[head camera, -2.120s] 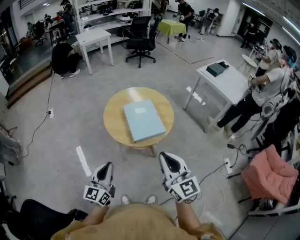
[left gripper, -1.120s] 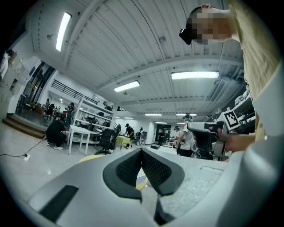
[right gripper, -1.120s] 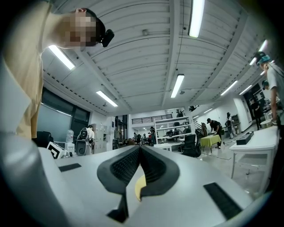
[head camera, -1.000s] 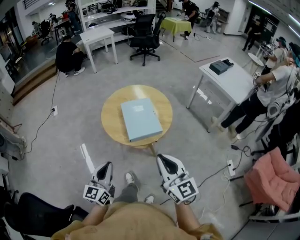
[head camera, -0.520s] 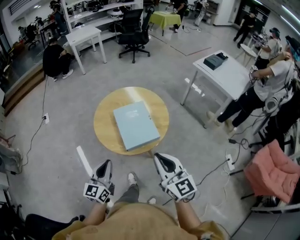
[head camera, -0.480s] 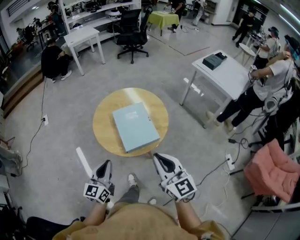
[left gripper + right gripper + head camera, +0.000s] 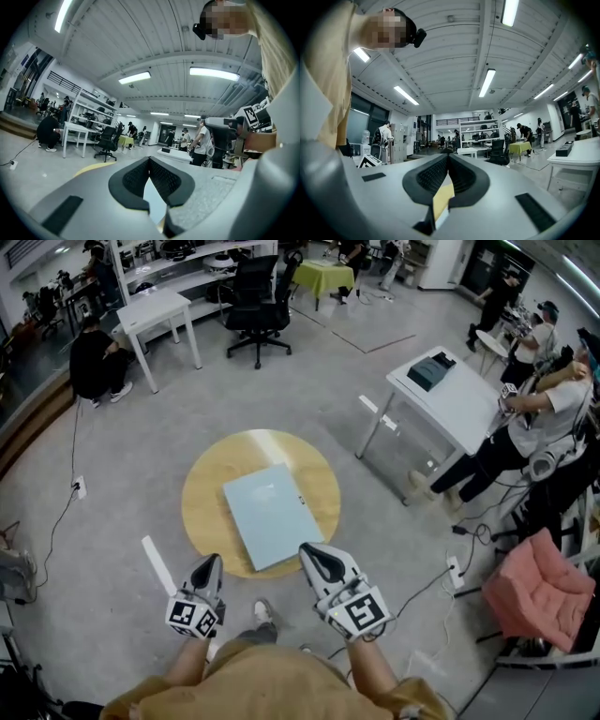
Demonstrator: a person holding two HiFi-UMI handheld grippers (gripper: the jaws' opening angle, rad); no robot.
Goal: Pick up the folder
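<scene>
The light blue folder [image 7: 272,515] lies flat on a round wooden table [image 7: 208,512] just ahead of me in the head view. My left gripper [image 7: 209,564] is held level, short of the table's near edge, its jaws shut and empty. My right gripper [image 7: 312,554] is also shut and empty, its tip over the table's near rim beside the folder's near corner. In the left gripper view the closed pads [image 7: 161,180] frame a sliver of the folder [image 7: 152,199] and the table [image 7: 93,167]. Below the shut right gripper [image 7: 448,159], the right gripper view shows a strip of the table [image 7: 443,199].
A white table [image 7: 469,413] with a dark box [image 7: 432,371] stands at right, a person [image 7: 530,423] beside it. A pink chair [image 7: 542,587] and floor cables are at lower right. A black office chair [image 7: 255,298] and another white table [image 7: 155,310] are farther back.
The table and folder have drawn nearer to me and both grippers as I walked forward. Both grippers stayed shut and side by side.
</scene>
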